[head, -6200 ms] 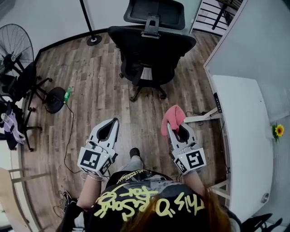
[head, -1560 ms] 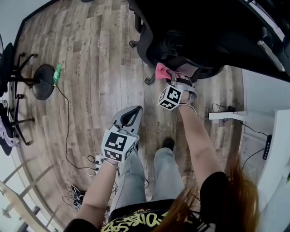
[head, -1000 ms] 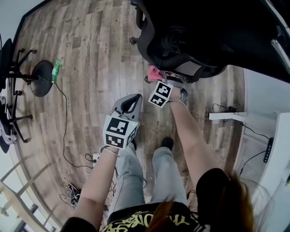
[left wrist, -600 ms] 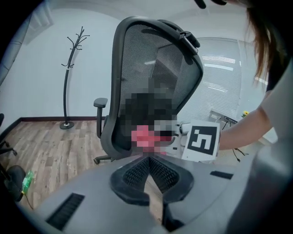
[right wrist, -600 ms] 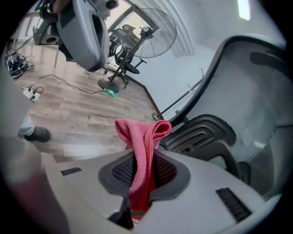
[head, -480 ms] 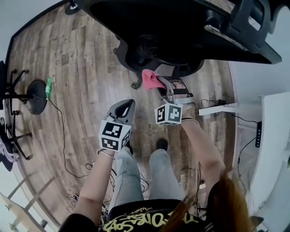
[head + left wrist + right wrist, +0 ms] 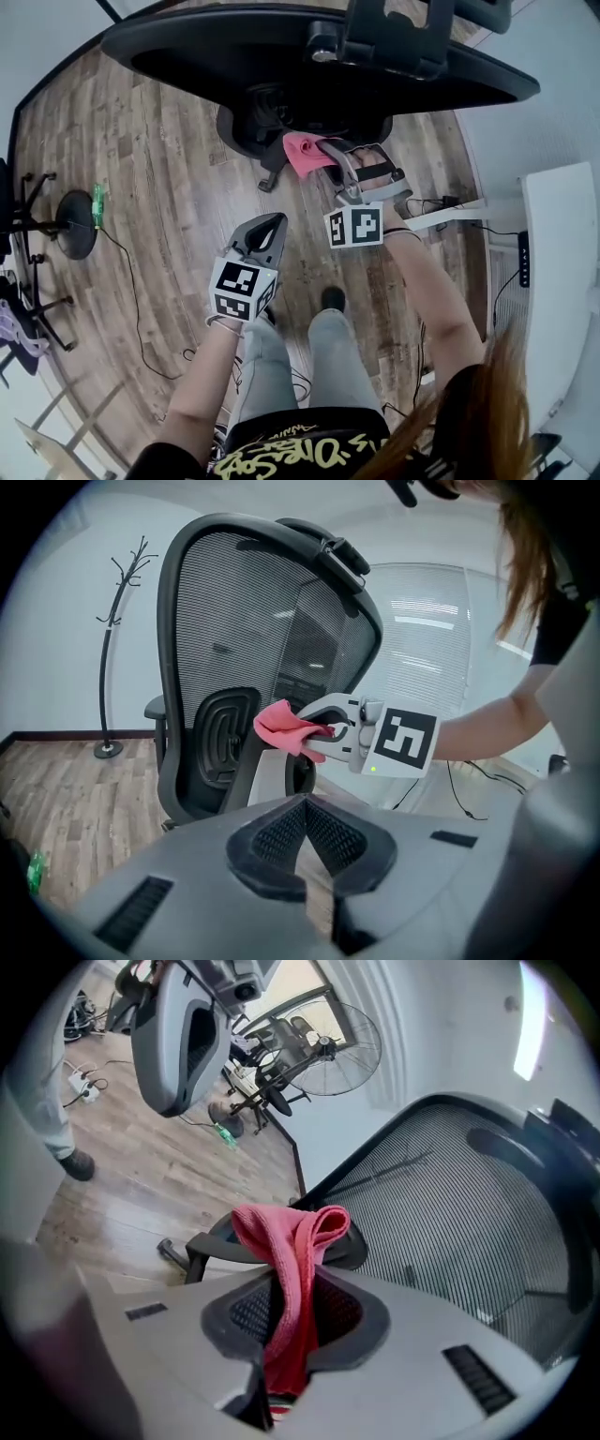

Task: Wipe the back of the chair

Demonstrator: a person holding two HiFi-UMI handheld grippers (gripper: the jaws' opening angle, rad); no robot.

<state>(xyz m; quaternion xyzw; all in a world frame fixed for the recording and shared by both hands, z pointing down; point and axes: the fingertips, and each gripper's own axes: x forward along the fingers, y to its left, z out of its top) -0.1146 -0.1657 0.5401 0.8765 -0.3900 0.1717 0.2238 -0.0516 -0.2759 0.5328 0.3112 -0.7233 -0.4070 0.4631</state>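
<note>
The black mesh chair back (image 7: 253, 621) stands upright in front of me and spans the top of the head view (image 7: 234, 56). My right gripper (image 7: 323, 152) is shut on a pink cloth (image 7: 300, 155), held near the lower rear of the chair by its lumbar piece (image 7: 220, 738). In the left gripper view the cloth (image 7: 281, 727) hangs from the right gripper (image 7: 317, 735) beside the chair's spine; I cannot tell whether it touches. The right gripper view shows the cloth (image 7: 291, 1241) between the jaws (image 7: 289, 1283), with mesh (image 7: 450, 1213) beyond. My left gripper (image 7: 270, 222) hangs back, shut and empty.
A white desk (image 7: 553, 262) stands at the right, with cables under it. On the wood floor at the left are a round stand base (image 7: 75, 202), a green bottle (image 7: 97, 194) and a cable. A coat rack (image 7: 117, 667) stands by the far wall. A fan (image 7: 342, 1040) is behind me.
The person has walked up to the chair. The right gripper carried the cloth to the chair's lower back and moved it there. The left gripper stayed low and shut.
</note>
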